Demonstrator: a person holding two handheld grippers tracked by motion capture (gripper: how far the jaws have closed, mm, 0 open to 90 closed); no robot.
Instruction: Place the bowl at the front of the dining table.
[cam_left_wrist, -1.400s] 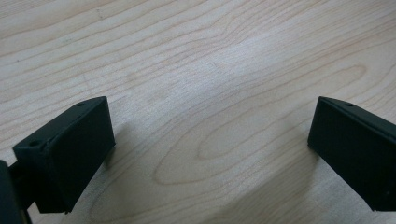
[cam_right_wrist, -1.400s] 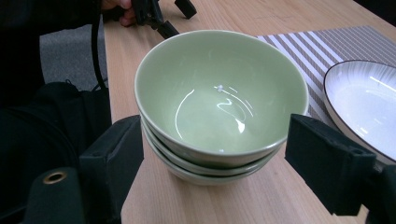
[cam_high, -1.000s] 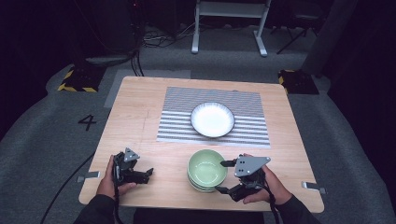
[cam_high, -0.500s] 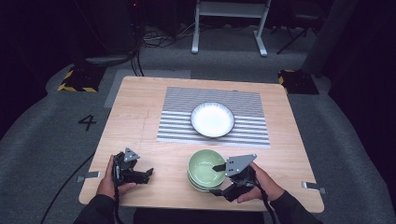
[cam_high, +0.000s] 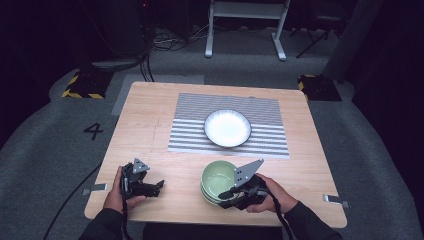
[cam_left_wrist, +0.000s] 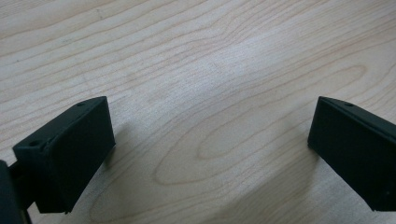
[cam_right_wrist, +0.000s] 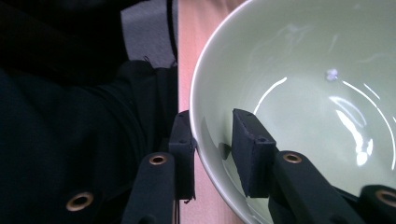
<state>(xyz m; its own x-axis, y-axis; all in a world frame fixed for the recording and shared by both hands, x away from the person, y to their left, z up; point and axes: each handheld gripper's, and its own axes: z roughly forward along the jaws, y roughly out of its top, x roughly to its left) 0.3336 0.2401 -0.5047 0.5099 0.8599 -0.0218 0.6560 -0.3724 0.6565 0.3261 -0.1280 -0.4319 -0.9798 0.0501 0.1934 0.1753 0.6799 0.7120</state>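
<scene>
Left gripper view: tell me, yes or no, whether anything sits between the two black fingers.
No, the two black fingers stand wide apart with bare light wooden table between them.

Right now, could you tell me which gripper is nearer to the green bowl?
The right gripper: its jaws straddle the green bowl rim. The left gripper rests apart on bare table.

Wooden table (cam_high: 150, 115) bears striped mat (cam_high: 190, 125), green bowls (cam_high: 216, 177).
</scene>
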